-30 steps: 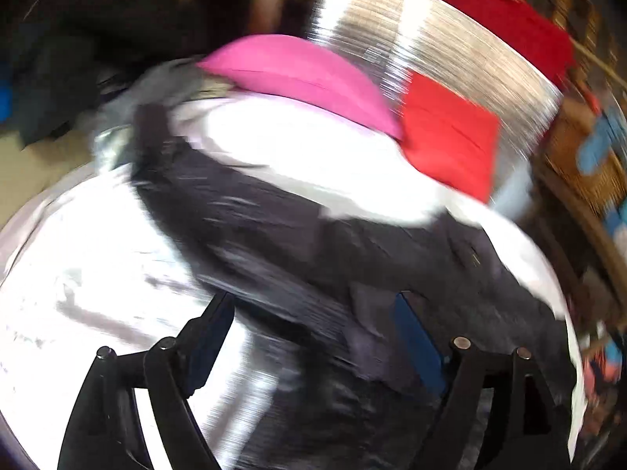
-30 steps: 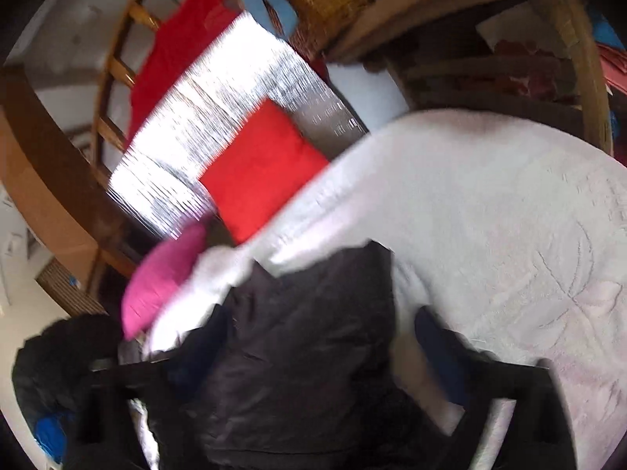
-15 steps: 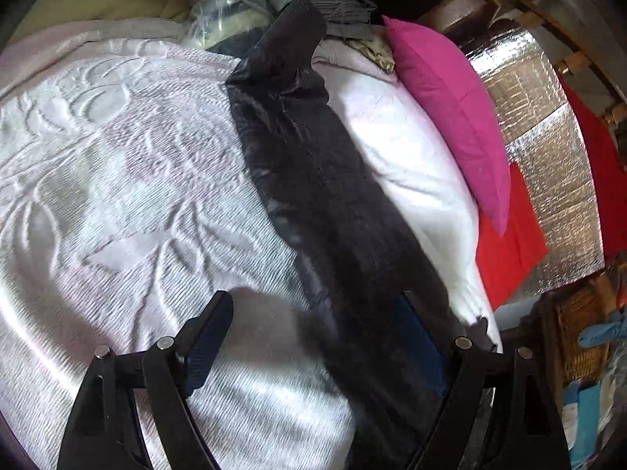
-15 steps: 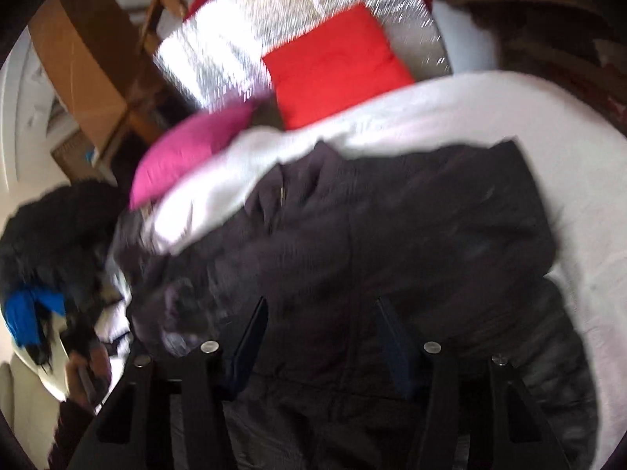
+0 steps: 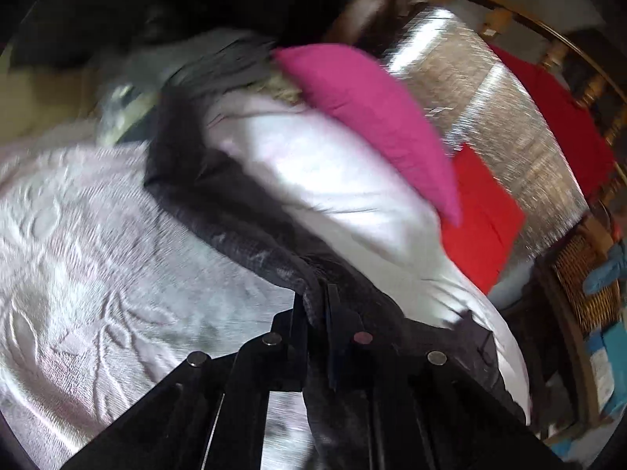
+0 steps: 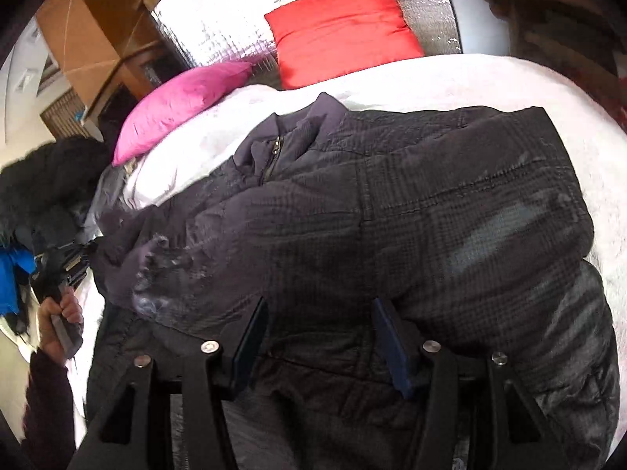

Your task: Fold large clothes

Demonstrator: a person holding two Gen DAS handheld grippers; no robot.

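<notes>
Left wrist view: low and close over the white bedspread [image 5: 98,274], facing along the jacket sleeve [image 5: 219,211] toward the head of the bed. Right wrist view: higher, close above the black jacket [image 6: 392,215], facing the same end. Shared: pink pillow [image 5: 368,117] [image 6: 180,102], red cushion [image 5: 482,215] [image 6: 345,27], silver foil panel [image 5: 509,117] [image 6: 219,19] (left view motion-blurred).

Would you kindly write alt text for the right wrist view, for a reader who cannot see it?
The open right gripper hovers over a dark quilted jacket spread on a white bedspread, its zipped collar toward a pink pillow and a red pillow. At far left, a hand holds the left gripper at the jacket's edge.
</notes>
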